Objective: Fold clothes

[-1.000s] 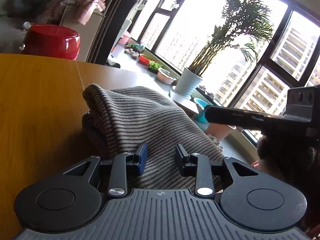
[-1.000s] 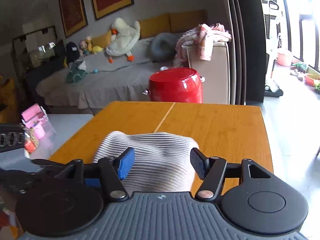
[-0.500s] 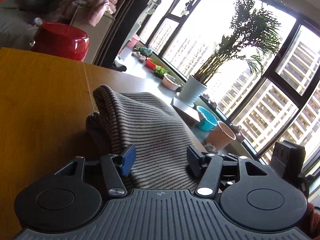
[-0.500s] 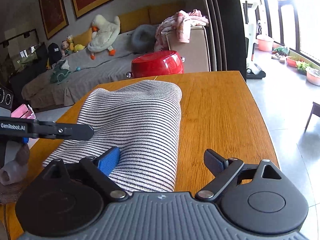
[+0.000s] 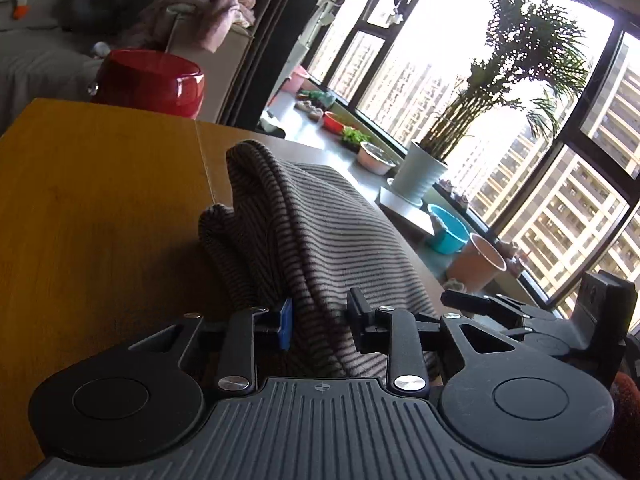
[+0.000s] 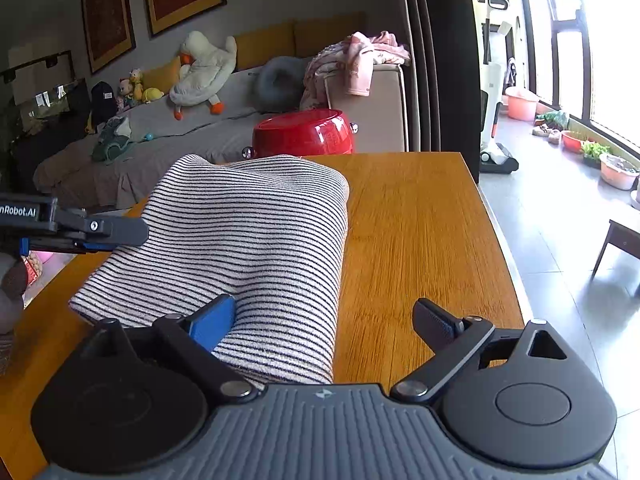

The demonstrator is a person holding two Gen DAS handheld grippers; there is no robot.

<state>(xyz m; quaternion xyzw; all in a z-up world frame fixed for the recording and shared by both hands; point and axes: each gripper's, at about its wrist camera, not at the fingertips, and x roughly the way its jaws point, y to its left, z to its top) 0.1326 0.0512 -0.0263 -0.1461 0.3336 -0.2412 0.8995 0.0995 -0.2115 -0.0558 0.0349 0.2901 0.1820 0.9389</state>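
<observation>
Left tool (image 5: 320, 322): narrow gap, fingers set either side of a raised ridge of the striped garment (image 6: 248, 240); pads look pressed into the cloth, though whether they fully pinch it I cannot tell. Right tool (image 6: 324, 322): spread wide, holding nothing; its blue finger (image 6: 212, 322) lies on the near end of the garment, the other finger over bare desk (image 6: 416, 232). Garment lies on the desk in a thick, layered bundle, long edge straight on the right side. Judgement: this fits either a fold in progress or a finished bundle being tidied. Good handling means catching all layers together and keeping edges aligned. Red pot (image 6: 304, 132) stands beyond the desk.
</observation>
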